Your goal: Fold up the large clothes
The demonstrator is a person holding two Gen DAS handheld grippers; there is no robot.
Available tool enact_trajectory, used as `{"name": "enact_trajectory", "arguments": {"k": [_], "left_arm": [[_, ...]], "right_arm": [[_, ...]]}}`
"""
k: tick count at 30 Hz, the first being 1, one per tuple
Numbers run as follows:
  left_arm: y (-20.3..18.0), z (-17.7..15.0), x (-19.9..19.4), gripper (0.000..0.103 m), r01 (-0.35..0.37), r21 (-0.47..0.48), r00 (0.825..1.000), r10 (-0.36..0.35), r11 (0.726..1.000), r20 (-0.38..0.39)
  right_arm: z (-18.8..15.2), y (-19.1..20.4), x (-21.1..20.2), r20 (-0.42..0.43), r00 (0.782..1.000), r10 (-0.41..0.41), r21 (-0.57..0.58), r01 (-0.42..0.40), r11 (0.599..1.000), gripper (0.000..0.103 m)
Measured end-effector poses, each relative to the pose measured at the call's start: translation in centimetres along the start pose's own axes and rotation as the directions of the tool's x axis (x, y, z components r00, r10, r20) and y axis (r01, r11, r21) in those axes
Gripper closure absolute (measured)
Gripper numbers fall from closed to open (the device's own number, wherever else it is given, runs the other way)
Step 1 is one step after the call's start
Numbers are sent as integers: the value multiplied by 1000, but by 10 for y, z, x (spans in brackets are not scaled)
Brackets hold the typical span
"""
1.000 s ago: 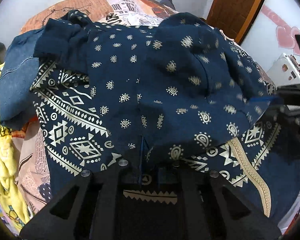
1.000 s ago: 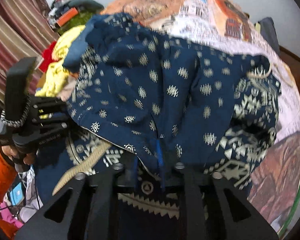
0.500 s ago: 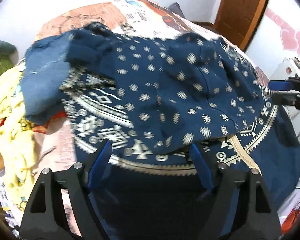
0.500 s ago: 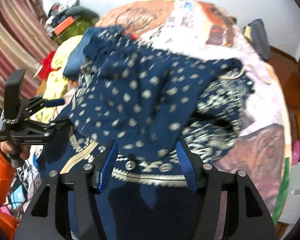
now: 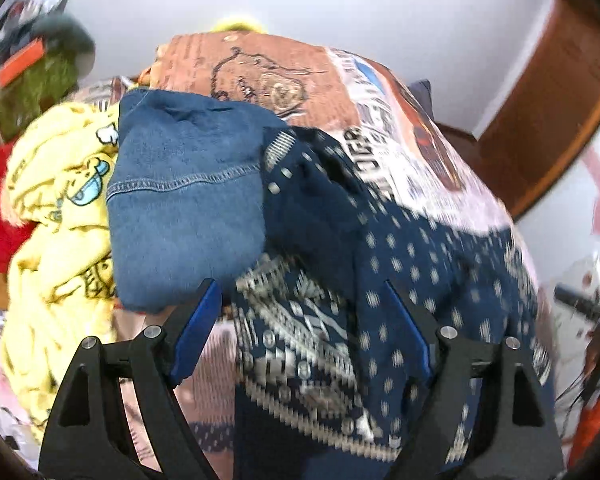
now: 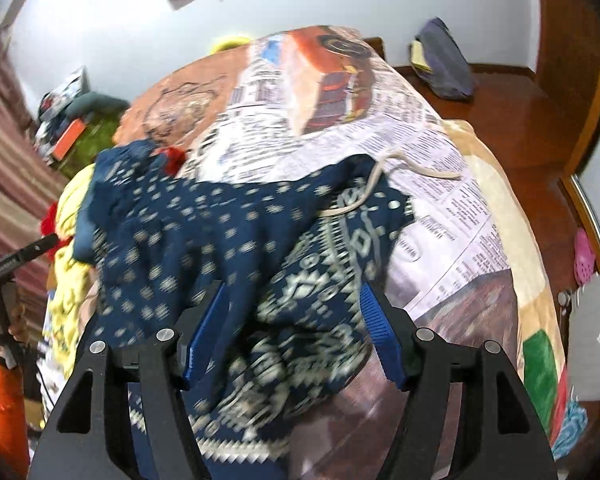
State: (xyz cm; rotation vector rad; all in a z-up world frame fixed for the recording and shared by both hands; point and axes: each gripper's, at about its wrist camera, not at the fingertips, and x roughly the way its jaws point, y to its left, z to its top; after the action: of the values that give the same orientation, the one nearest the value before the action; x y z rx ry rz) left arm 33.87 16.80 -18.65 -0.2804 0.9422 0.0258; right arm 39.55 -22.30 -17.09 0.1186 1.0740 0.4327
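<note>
Both the left gripper [image 5: 300,336] and the right gripper [image 6: 292,332], which pinched the navy patterned garment [image 6: 228,248] a second ago, now hang spread and empty above it, leaving it folded over on the bed [image 6: 440,184].

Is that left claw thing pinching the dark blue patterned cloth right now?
No, the left gripper is open, its blue fingers spread wide above the patterned garment.

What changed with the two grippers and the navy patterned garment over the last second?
Both grippers let go. The left gripper and right gripper, each shut on the navy patterned garment a second ago, now stand open, and the garment has dropped onto the bed. The denim piece and yellow garment stayed put.
</note>
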Motion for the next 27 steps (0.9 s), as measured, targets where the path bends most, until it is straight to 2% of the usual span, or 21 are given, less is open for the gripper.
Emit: {"name": "enact_trajectory", "arguments": {"k": [4,7,9,12,13,15,17,18,19,20,21,22,23,27], "left_arm": [[18,27,33,22,14,-60,999,-16,998,-32],[19,38,56,22,32,-55,997,-35,998,-66],[19,45,74,22,33,-54,995,-37,998,-91],[21,57,97,22,-21,-58,995,15,998,-94],[22,59,102,22,-14,-61,995,8,998,-101],[25,65,117,24,50,-100,992,-62,994,-112],[27,68,125,39,100,-131,987,-115,986,-111],[26,70,130,41,122,-143,984,-138,982,-109],[26,71,131,43,116,-149,986,-131,982,-100],[23,72,128,56,88,-137,993,-98,987,-70],[18,73,125,66,58,-107,997,-62,993,-36],[12,74,121,86,48,-80,999,-50,996,-15],[8,74,115,92,18,-66,1000,-18,998,10],[-14,74,89,95,-61,3,996,61,998,70]], "right_arm": [[12,-20,25,-32,999,-27,52,29,998,39],[17,-39,45,-65,997,-31,109,38,993,39],[20,-50,60,-88,996,-14,154,27,988,39],[21,-61,71,-74,996,44,213,-27,977,39],[23,-62,72,-55,997,53,219,-40,975,39],[27,-61,75,-45,996,72,212,-61,975,39],[30,-59,81,-43,995,90,204,-79,976,42],[32,-57,83,-43,995,89,194,-79,978,45],[34,-54,86,-46,996,83,183,-73,980,55],[35,-51,89,-51,996,72,168,-63,984,66],[35,-50,90,-53,996,70,163,-61,985,73],[36,-49,93,-55,995,82,164,-72,984,82],[37,-48,94,-60,994,90,171,-79,982,84],[45,-40,79,0,995,96,147,-95,985,88]]}}
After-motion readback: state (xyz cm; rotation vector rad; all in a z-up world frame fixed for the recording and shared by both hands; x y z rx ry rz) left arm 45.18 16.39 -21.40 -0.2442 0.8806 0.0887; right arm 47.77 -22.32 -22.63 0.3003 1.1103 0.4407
